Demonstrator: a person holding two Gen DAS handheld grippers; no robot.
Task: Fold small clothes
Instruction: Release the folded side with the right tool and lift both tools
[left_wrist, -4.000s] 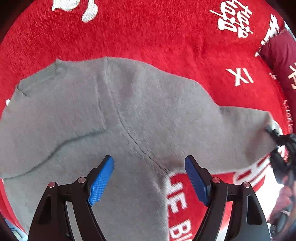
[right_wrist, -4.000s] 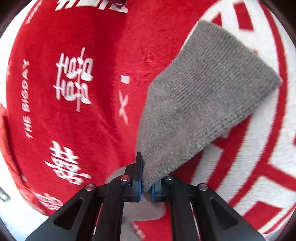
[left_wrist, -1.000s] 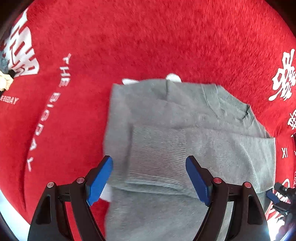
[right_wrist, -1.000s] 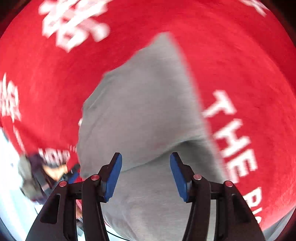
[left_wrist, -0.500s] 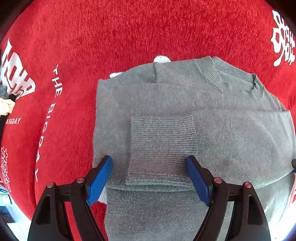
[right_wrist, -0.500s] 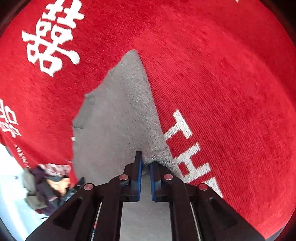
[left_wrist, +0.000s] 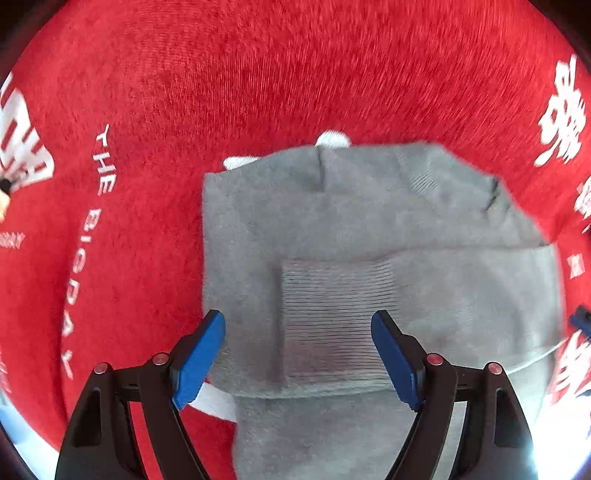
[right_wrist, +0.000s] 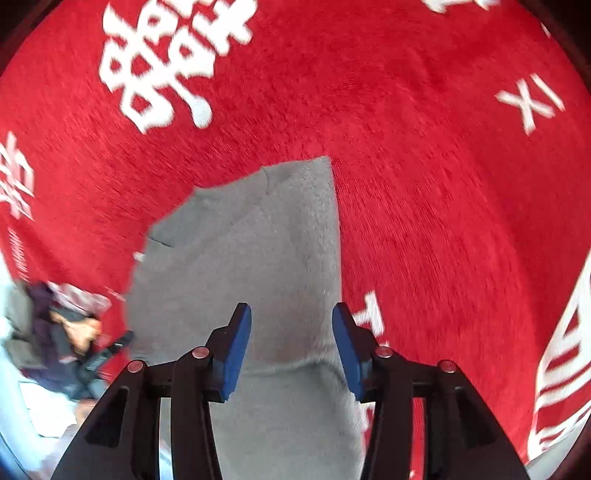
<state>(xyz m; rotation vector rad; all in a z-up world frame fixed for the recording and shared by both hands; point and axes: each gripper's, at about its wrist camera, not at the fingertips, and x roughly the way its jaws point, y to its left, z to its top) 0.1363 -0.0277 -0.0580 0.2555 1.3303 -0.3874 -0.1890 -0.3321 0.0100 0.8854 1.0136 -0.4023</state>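
1. Overhead, the left gripper points steeply down over the grey sweater. Its jaws stand wide apart with nothing between them; the blue pads straddle the air above the folded-in sleeve and touch no cloth.
2. Right gripper also angled downward, over the sweater's right edge. Its jaws have just been opening; they now stand parted, released, with grey knit showing below the gap but not pinched by the pads.
3. Sweater lies flat on the red blanket, sleeves folded in across the body. The body makes a rough rectangle; the neckline sits at the far edge in the left wrist view.
4. Sleeve cuff lies on the sweater's front, between the left gripper's pads in view. Ribbed knit, fine parallel lines, squared end.
5. Sweater fabric: soft, fuzzy knit, matte grey, slightly blurred in both views.
6. Blanket: plush red pile with white printed characters and white lettering. A white band shows under the sweater's near left corner.
7. Heap of dark clothes at the left rim of the right wrist view; detail too blurred to tell.
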